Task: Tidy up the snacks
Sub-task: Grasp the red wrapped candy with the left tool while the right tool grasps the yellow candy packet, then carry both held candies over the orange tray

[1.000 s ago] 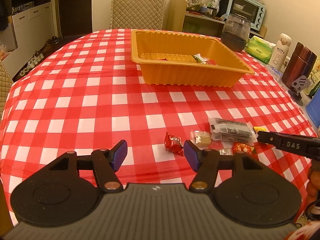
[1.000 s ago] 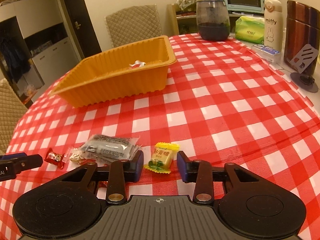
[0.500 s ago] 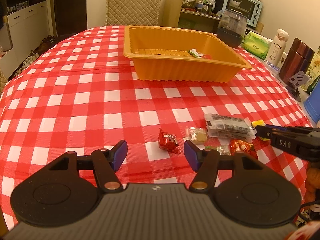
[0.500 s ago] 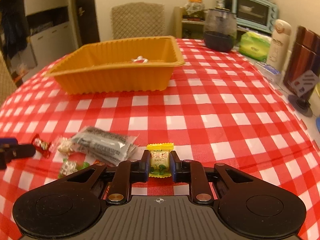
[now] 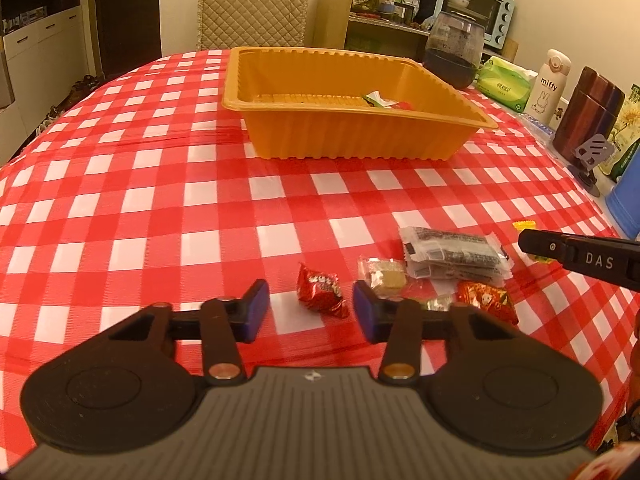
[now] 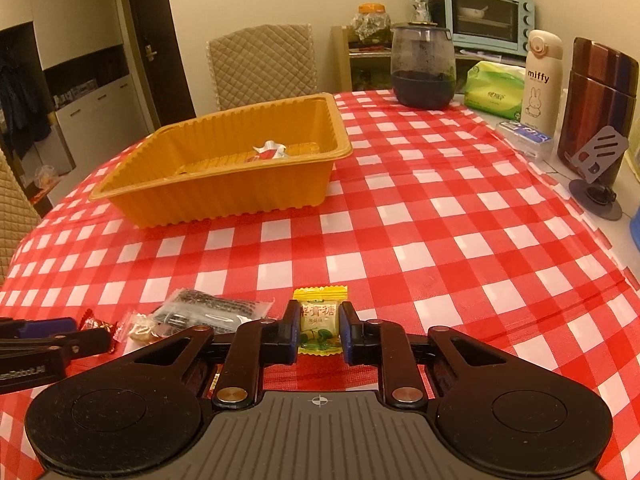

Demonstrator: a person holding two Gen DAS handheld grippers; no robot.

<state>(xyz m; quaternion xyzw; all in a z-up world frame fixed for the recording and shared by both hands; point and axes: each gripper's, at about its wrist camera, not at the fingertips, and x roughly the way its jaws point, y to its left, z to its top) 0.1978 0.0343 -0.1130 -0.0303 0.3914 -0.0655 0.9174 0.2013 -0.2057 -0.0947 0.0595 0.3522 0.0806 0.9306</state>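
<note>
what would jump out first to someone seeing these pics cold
The red-and-white checked tablecloth fills both views, with a big ribbed orange plastic tray at the far side holding a couple of wrappers. Near the front, the right gripper is clamped on a yellow wrapped candy. The left gripper, jaws just narrowing but not touching, brackets a red foil candy beside a small heap of snack packets.

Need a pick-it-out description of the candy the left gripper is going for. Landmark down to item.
On the red-checked tablecloth, in front of the orange tray, lies a small cluster of snacks. The target is the red foil candy at the cluster's left end, between the left gripper's jaws, which have just been closing but do not touch it. Unlike the neighbouring clear-wrapped tan cube, it is crinkled red with white print.
</note>
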